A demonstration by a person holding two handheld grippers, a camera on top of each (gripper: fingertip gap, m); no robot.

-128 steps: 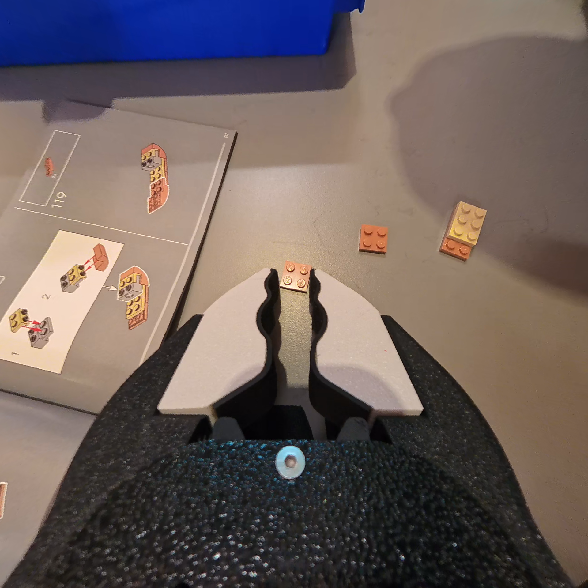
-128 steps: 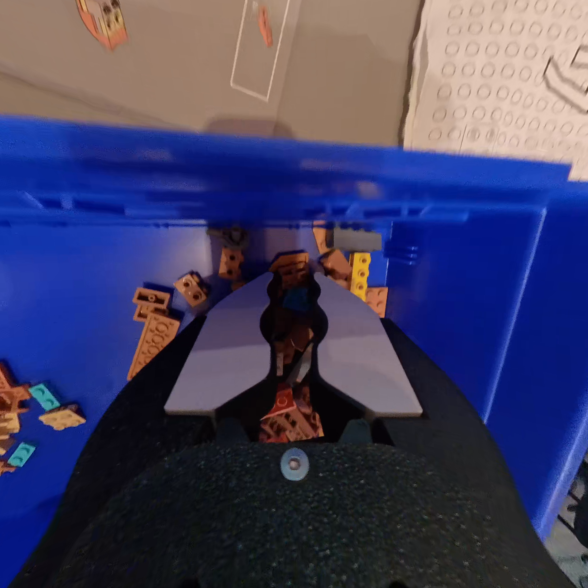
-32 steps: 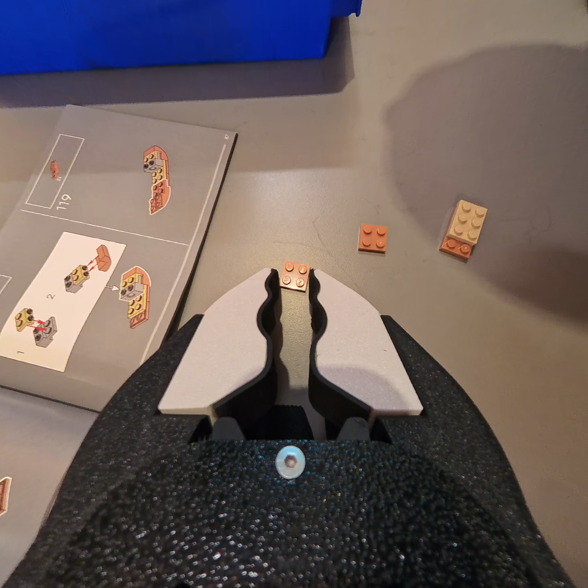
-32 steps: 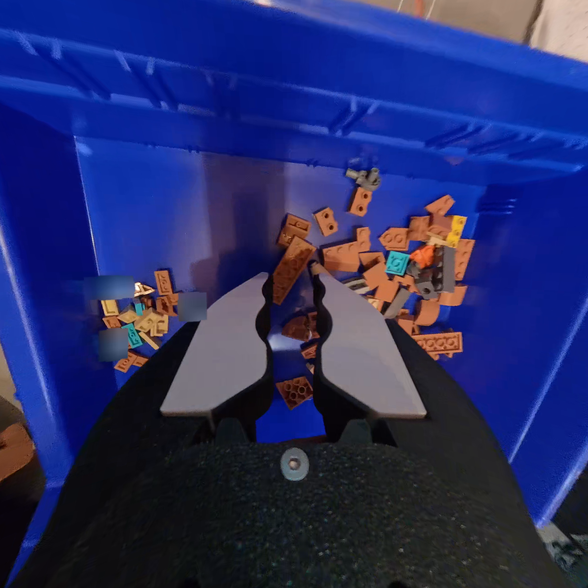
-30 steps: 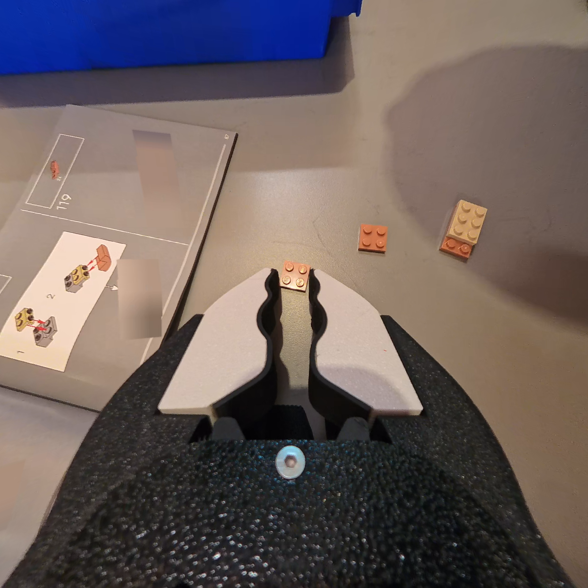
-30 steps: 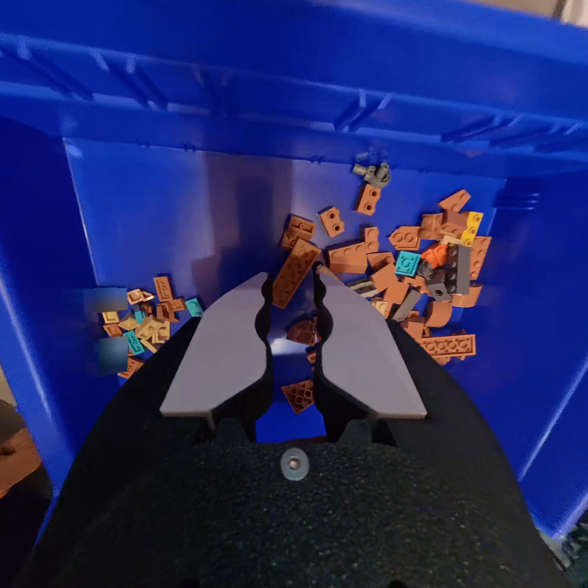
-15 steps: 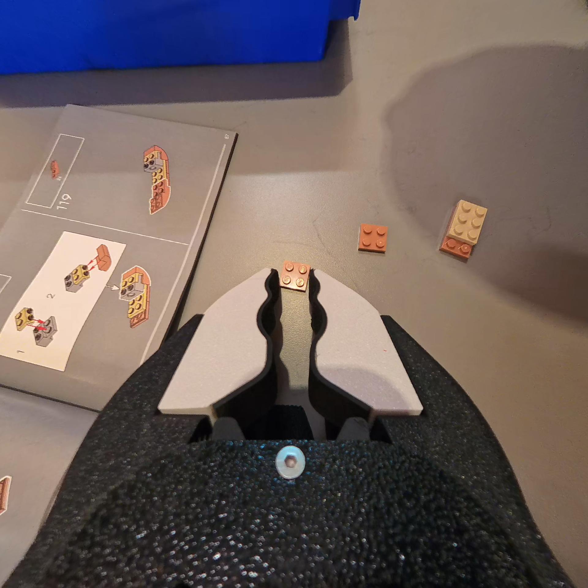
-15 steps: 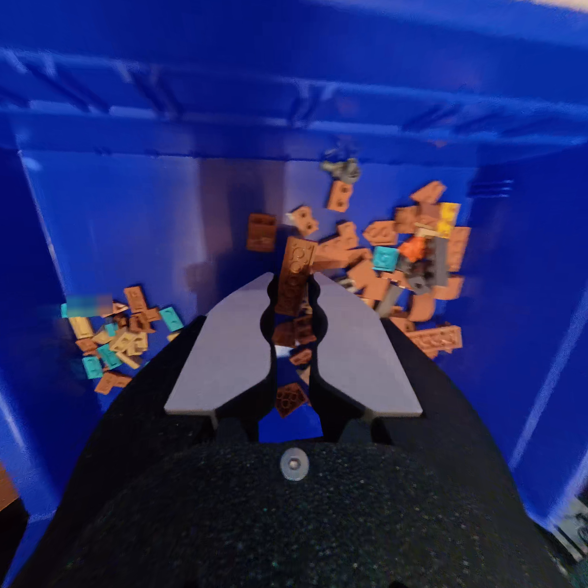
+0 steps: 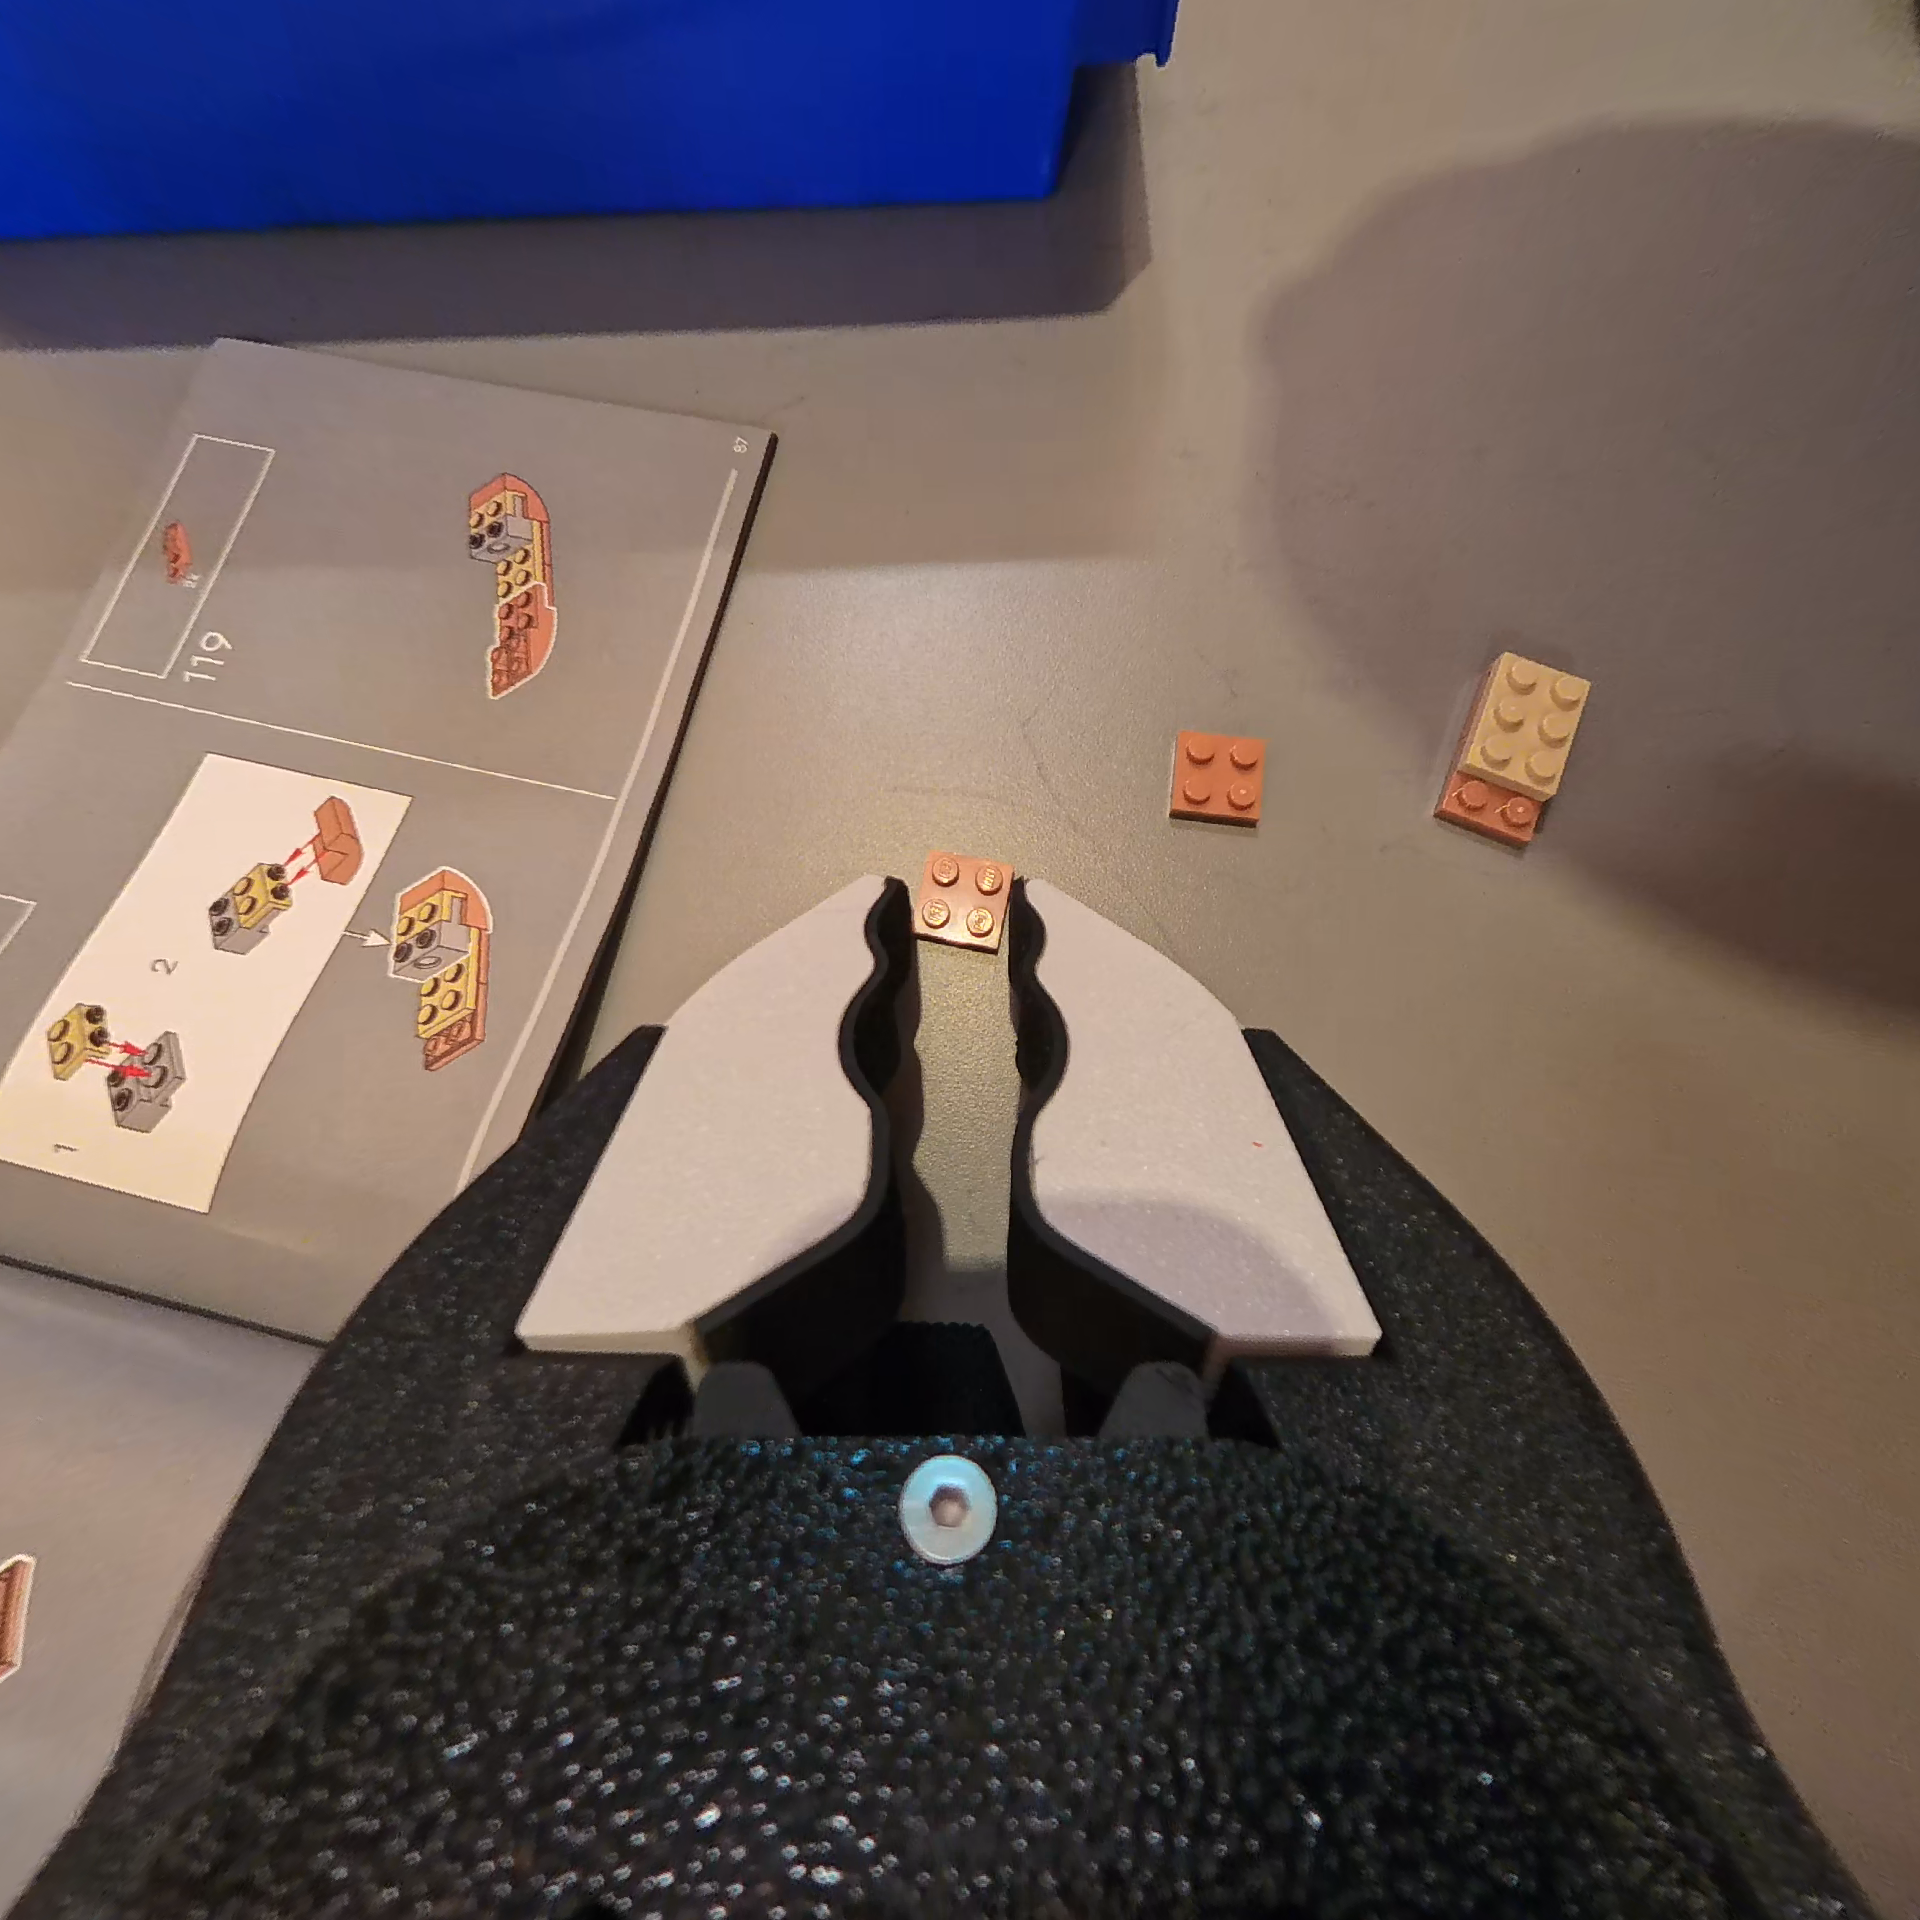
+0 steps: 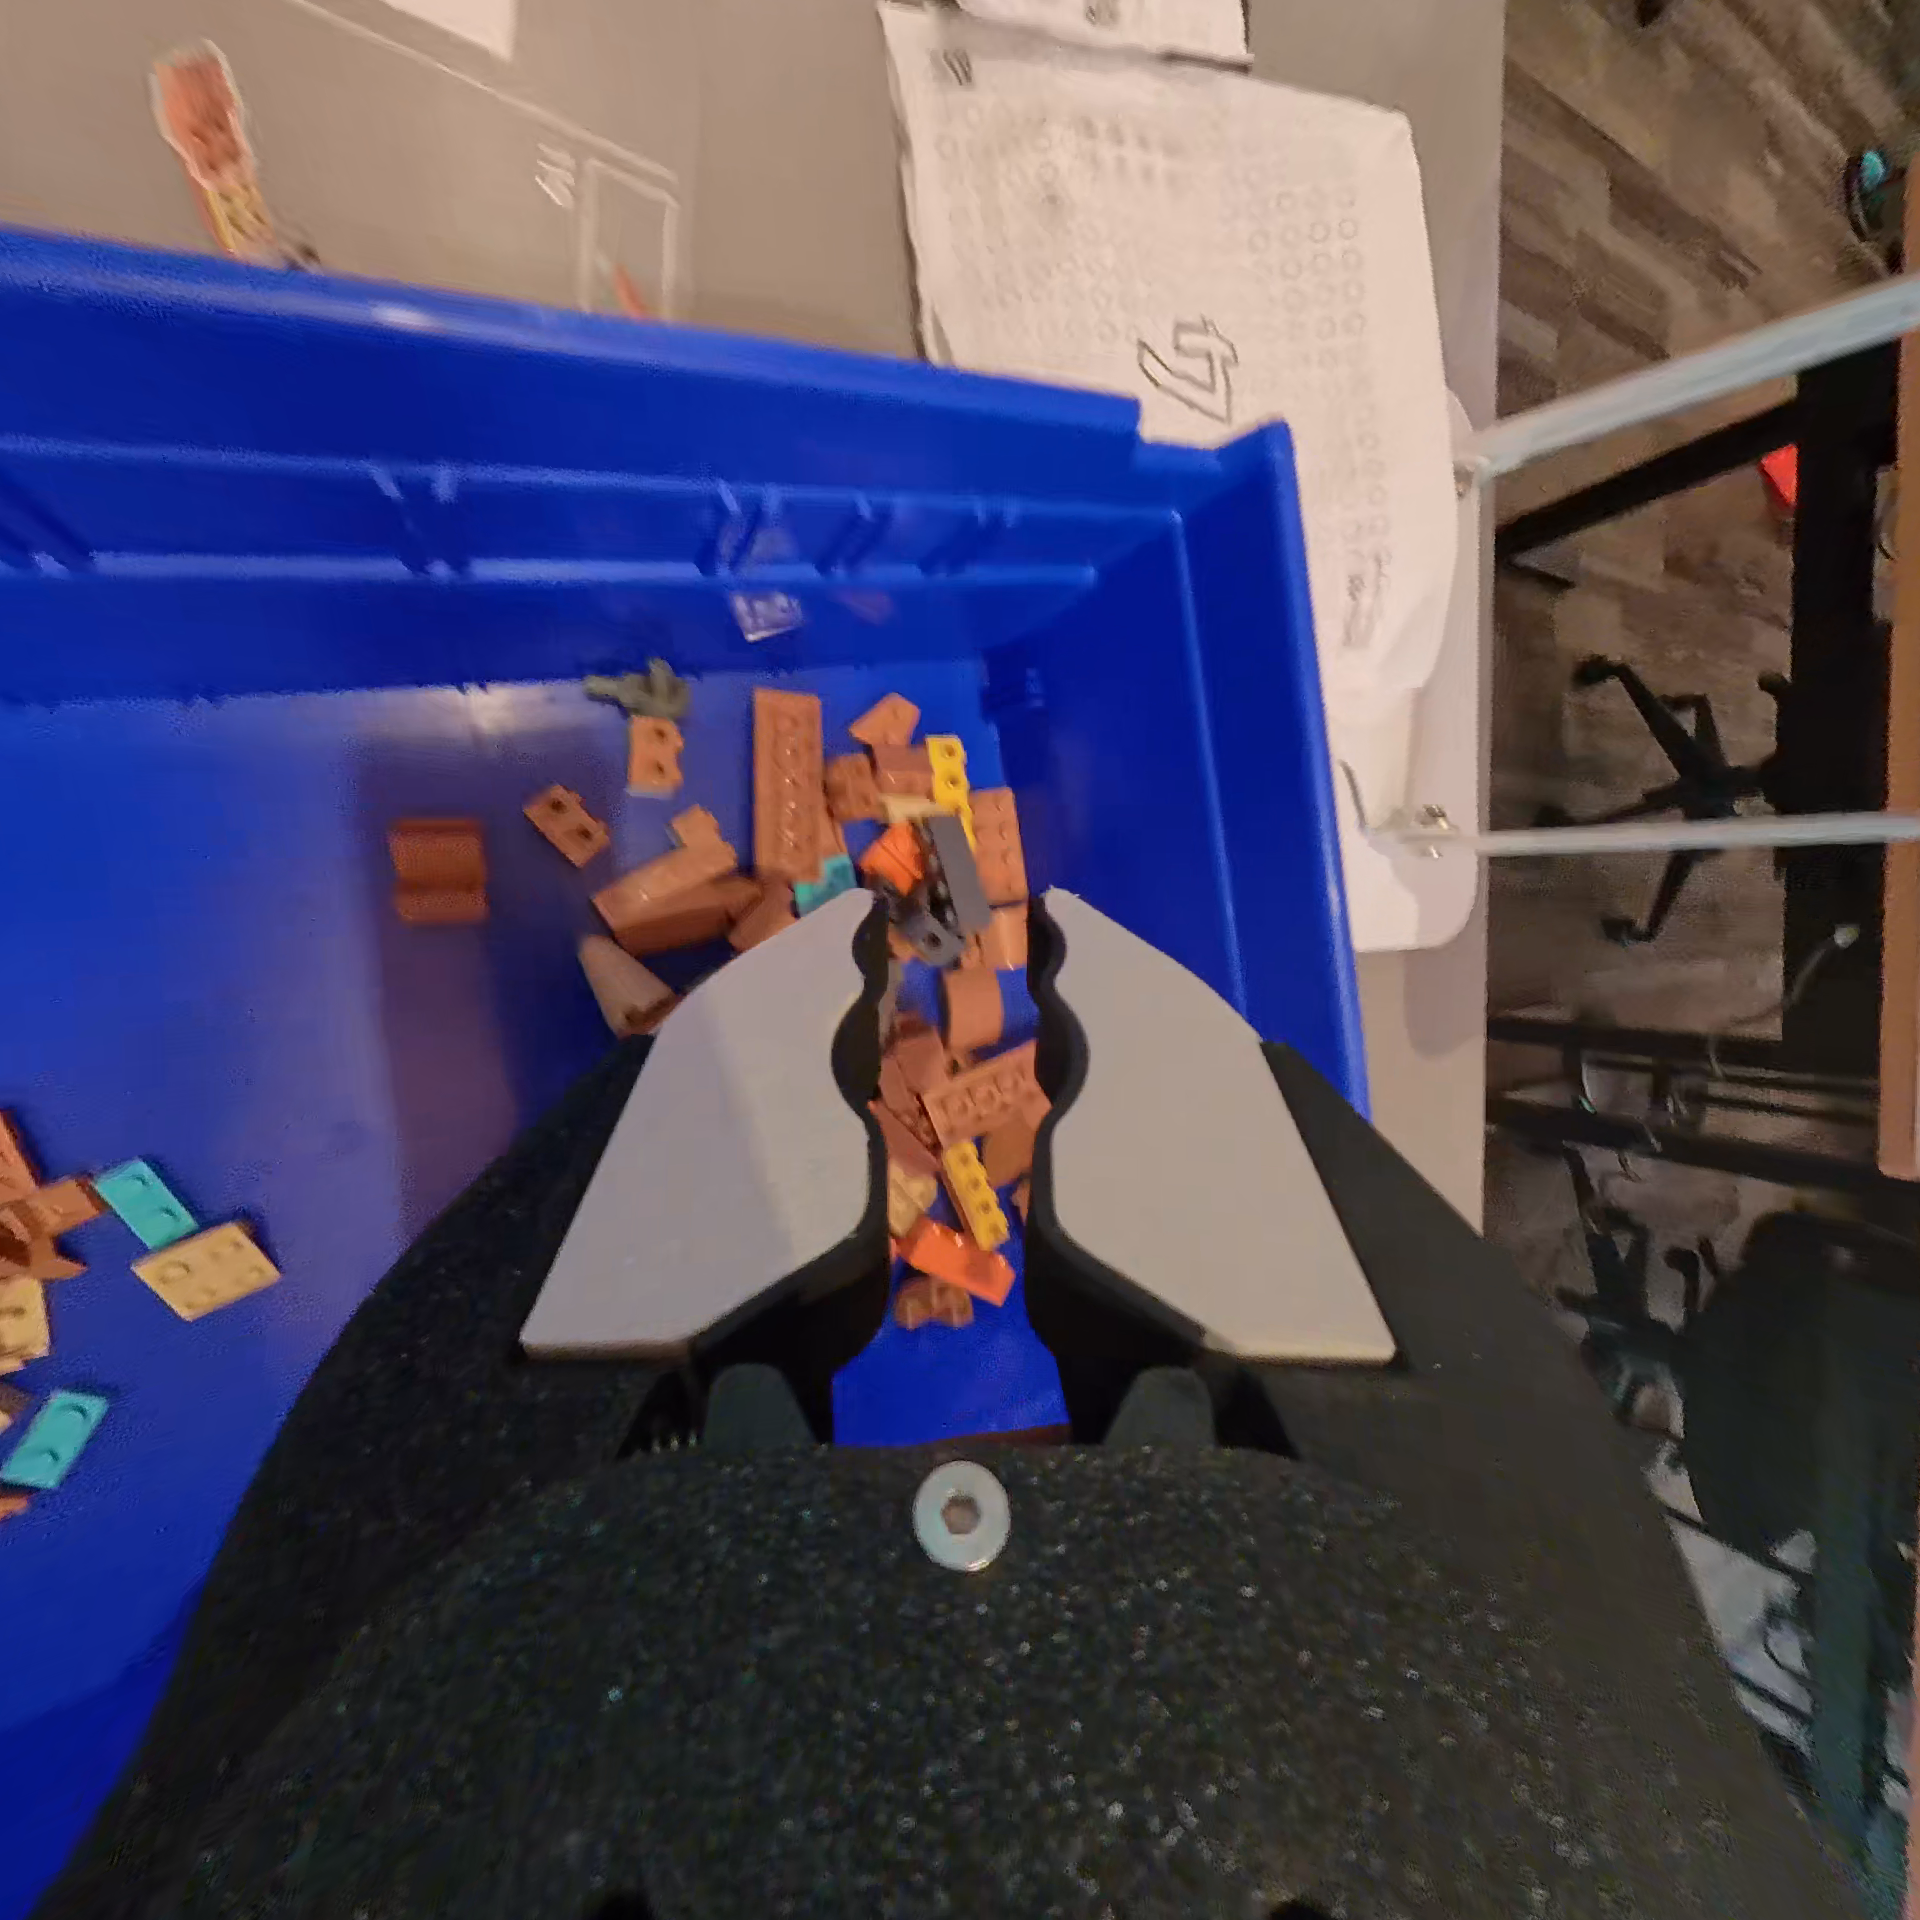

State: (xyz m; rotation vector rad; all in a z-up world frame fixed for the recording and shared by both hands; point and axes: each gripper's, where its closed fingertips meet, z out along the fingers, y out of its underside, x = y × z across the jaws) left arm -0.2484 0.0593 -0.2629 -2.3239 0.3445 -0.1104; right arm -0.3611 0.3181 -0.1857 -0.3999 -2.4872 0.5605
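Warm, dim light falls on my counter [image 9: 1039,644], where a broad soft shadow [image 9: 1621,436] darkens the far right. My left view is sharp; my right view is motion-blurred, its edges bowed by the wide lens.

The instruction booklet [image 9: 343,790] is cut off by the left edge of the left wrist view, and a brown piece [image 9: 12,1629] at that edge is shown only in part. The blue bin [image 9: 540,104] is cropped by the top edge. In the right wrist view the brick pile [image 10: 883,831] is blurred, and part of it is hidden behind the gripper fingers [image 10: 748,1122]. The white sheet [image 10: 1174,260] is cut by the top edge, its markings smeared
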